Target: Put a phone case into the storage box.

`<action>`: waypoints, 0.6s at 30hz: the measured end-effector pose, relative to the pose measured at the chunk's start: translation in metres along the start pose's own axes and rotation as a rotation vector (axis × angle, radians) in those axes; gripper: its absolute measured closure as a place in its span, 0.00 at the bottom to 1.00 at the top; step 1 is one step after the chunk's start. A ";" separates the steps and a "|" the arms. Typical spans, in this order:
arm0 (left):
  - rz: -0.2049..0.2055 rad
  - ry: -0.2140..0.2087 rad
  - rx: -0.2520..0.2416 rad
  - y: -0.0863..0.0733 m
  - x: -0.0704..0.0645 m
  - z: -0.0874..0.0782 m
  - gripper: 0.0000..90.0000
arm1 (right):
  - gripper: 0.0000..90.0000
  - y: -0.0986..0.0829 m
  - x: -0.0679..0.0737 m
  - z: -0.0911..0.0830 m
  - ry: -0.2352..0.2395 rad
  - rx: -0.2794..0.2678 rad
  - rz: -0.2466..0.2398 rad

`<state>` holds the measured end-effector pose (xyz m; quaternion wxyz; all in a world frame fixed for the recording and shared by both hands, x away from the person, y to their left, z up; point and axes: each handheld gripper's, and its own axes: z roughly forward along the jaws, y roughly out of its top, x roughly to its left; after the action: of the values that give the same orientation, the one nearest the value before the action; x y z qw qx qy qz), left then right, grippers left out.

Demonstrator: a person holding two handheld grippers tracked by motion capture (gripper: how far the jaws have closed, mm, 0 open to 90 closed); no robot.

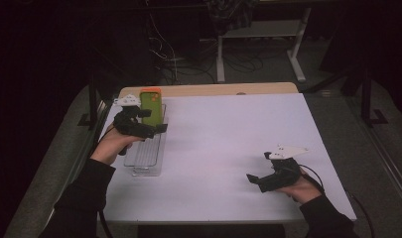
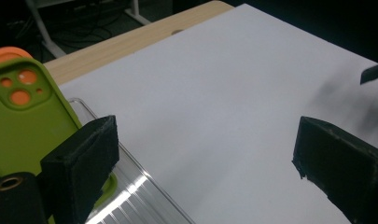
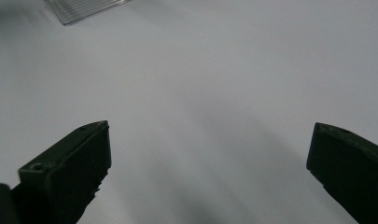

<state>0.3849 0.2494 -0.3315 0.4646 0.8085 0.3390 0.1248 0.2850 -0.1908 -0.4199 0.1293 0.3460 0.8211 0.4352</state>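
Two grippers working: left gripper (image 1: 156, 124), jaws wide apart, hovering beside green phone case (image 1: 151, 106) standing in clear tray (image 1: 148, 157), frame's upper left. Right gripper (image 1: 254, 179) idling agape, lower right. Likely next: closing on case.

Green phone case (image 2: 25, 119) with orange trim; clear ribbed tray (image 1: 148, 154); white table (image 1: 228, 148).
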 end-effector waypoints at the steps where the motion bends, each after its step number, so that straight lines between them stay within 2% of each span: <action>1: 0.003 0.000 0.003 -0.003 -0.002 0.000 0.07 | 0.00 0.001 0.000 -0.001 0.002 0.001 0.003; 7: 0.036 -0.022 -0.001 -0.020 -0.011 -0.002 0.07 | 0.00 0.004 0.001 -0.005 0.011 -0.011 0.009; 8: 0.033 -0.027 0.000 -0.022 -0.013 -0.003 0.07 | 0.00 0.005 0.000 -0.005 0.009 -0.018 -0.004; 12: 0.039 -0.039 -0.005 -0.032 -0.017 -0.004 0.07 | 0.00 0.006 0.000 -0.006 0.016 -0.018 -0.002; 18: 0.082 -0.051 -0.003 -0.044 -0.024 -0.007 0.07 | 0.00 0.008 0.002 -0.006 0.025 -0.012 -0.007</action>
<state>0.3441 0.2530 -0.3615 0.4689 0.8238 0.2936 0.1234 0.2841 -0.1908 -0.4098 0.1226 0.3366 0.8212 0.4442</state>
